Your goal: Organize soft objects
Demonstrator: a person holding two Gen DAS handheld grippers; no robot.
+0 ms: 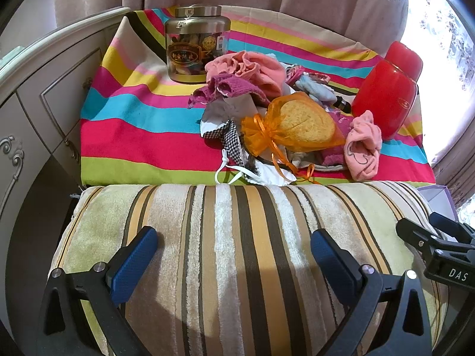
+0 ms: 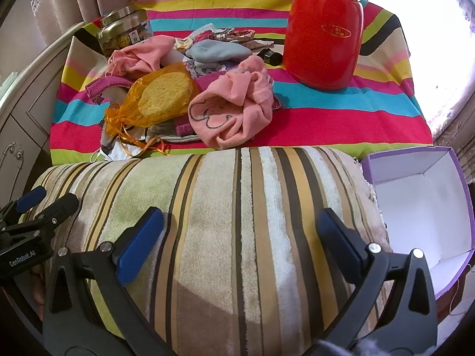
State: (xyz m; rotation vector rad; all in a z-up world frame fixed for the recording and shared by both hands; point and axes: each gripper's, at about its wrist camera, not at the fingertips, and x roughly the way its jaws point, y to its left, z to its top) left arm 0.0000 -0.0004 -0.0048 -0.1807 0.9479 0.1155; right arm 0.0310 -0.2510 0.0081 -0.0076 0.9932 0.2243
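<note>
Both the left claw point(image 1: 234, 246) and the right claw point(image 2: 240, 228) are hovering wide open and empty over the striped cushion point(image 2: 225, 222), while the soft objects point(image 2: 190, 95) are lying heaped on the striped tabletop cloth point(image 1: 133, 136), seemingly awaiting the open purple box point(image 2: 424, 201).

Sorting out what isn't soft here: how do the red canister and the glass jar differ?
The red canister is opaque glossy red with a gold emblem; the glass jar is clear, showing its contents, with a gold metal lid and a dark label. The canister stands at the right of the striped cloth, the jar at the back left. Both stand upright and closed beside the pile of soft items.
</note>
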